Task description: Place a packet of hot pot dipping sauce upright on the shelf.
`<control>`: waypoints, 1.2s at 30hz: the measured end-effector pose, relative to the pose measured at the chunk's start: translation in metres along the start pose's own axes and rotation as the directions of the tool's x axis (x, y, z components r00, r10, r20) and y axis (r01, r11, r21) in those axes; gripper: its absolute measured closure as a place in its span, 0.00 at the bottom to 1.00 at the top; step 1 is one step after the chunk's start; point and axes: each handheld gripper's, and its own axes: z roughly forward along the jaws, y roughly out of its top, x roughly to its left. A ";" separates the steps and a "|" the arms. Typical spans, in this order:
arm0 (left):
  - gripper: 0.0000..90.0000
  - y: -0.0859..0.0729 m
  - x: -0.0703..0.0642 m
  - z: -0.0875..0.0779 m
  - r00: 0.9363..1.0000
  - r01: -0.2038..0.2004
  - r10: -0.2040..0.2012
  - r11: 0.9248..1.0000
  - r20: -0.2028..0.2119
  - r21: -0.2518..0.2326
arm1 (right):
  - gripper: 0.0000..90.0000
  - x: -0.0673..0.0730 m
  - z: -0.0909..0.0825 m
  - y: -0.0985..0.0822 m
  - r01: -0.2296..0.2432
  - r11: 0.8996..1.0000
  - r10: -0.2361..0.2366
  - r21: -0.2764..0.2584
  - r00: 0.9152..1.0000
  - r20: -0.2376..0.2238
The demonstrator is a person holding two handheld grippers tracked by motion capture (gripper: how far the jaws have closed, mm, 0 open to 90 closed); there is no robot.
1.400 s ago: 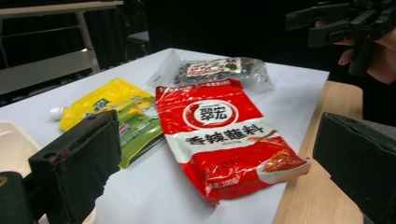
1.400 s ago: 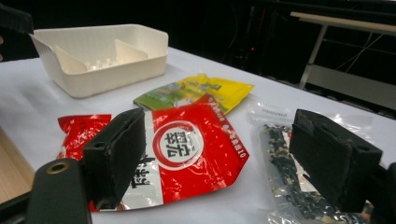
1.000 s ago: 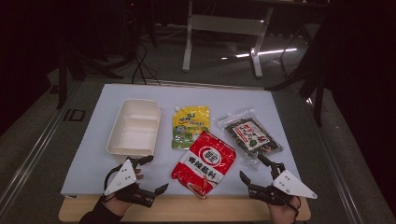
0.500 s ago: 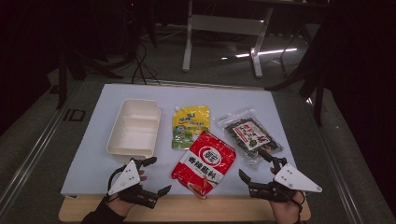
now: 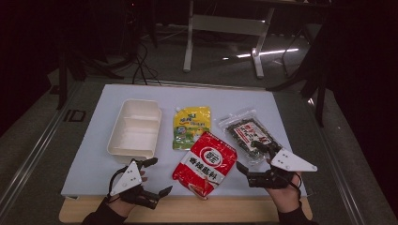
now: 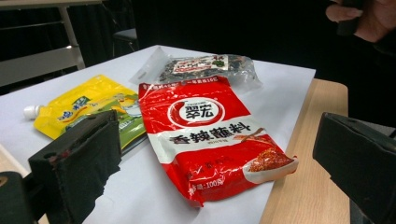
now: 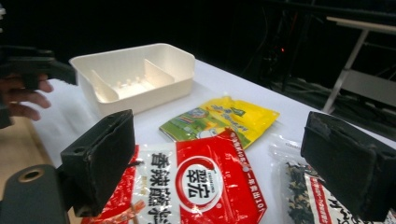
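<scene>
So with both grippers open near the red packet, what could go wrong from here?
1. The red packet overlaps the yellow pouch, so lifting or sliding it may drag the pouch along.
2. Its near corner hangs past the white sheet, close to the table's near edge; a nudge could push it off.
3. The left gripper and right gripper could collide on it.

Open tongs [image 6: 224, 168] frame the red seasoning packet [image 6: 212, 135].

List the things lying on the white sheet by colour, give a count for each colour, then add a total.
Red packet: 1
Yellow pouch: 1
Clear packet with dark contents: 1
Cream divided box: 1
Total: 4
</scene>
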 end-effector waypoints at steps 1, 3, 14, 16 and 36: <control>0.02 0.000 0.000 0.000 1.000 -0.004 0.004 1.000 0.000 0.005 | 0.11 -0.002 0.003 0.001 -0.005 1.000 0.005 0.009 1.000 0.010; 0.02 0.000 -0.001 0.001 1.000 -0.004 0.004 1.000 0.003 0.005 | 0.11 -0.008 0.009 0.003 -0.025 0.999 0.025 0.028 1.000 -0.002; 0.02 -0.001 -0.001 0.003 1.000 -0.007 0.007 1.000 0.012 0.018 | 0.20 -0.028 0.044 -0.002 -0.081 0.989 0.081 0.127 0.997 0.004; 0.02 -0.002 -0.001 0.003 1.000 -0.006 0.006 1.000 0.013 0.017 | 0.22 -0.031 0.050 -0.005 -0.086 0.985 0.086 0.153 0.996 0.001; 0.02 -0.003 -0.002 0.006 1.000 -0.015 0.014 0.999 0.016 0.038 | 0.30 -0.050 0.093 -0.050 -0.199 0.906 0.190 0.374 0.980 0.061</control>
